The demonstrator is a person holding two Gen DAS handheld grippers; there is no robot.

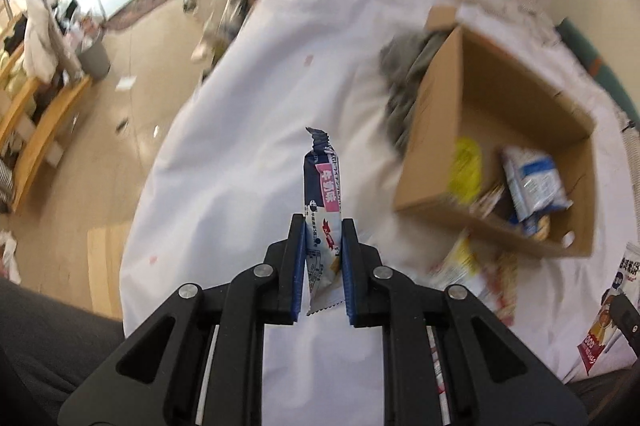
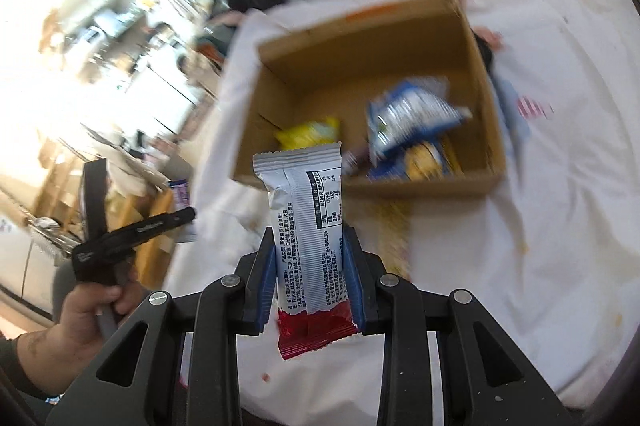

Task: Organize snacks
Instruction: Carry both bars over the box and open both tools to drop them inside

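Left gripper: clamping tight on a slim navy and white snack stick with a pink label, pads pressing its lower half, wrapper standing upright beyond the tips.
Right gripper: gripping a wider silver snack bar with a red end, printed back showing, bar upright between the pads.
Cardboard box: sitting open on the white sheet, far and right of the left gripper, directly beyond the right one.
Box contents: holding a yellow packet at its left side, a blue and white bag toward the right, further wrappers blurred beneath.
Loose packets: lying on the sheet just near of the box.
Person's hand: showing at near left in the right view, grasping a black handle.
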